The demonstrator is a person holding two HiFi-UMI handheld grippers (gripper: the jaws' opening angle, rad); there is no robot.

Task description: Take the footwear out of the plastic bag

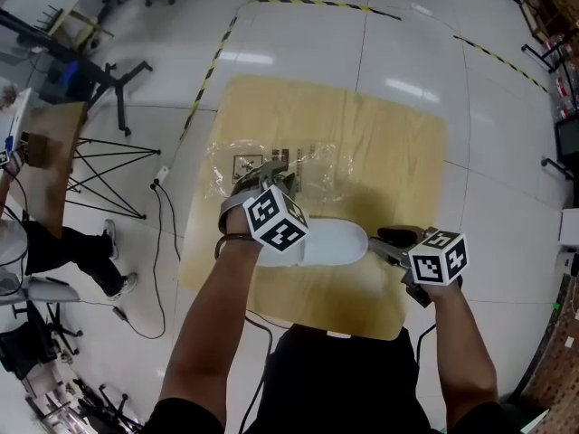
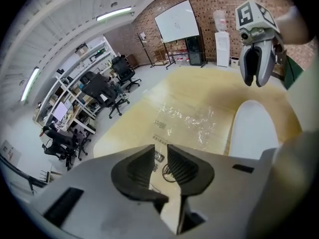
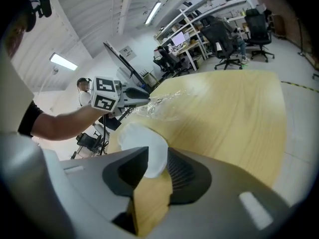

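Head view, near to far. The person's forearms reached over the counter (image 1: 389, 152), each hand carrying a gripper with a marker cube (image 1: 274, 218). The right gripper (image 1: 391, 240) hung at the right-hand end of the white slipper (image 1: 326, 242). Its jaws stood moderately apart, and in its own view the rounded end of the slipper (image 3: 142, 146) showed through the gap, with bare wood below it. In the left gripper view this gripper (image 2: 256, 81) appeared clear of the slipper (image 2: 251, 131), clamping nothing. The slipper lay flat on the counter, outside the plastic bag (image 1: 317, 174) and just on the near side of it. The left gripper (image 1: 271, 168) pointed at the bag's near edge. Its jaws (image 2: 159, 168) were drawn narrow, with a slit left between them through which the bag's printed film showed. The crumpled clear bag lay on the wood beyond. Farther off stood office chairs (image 2: 107, 91) and a whiteboard (image 2: 177, 20).
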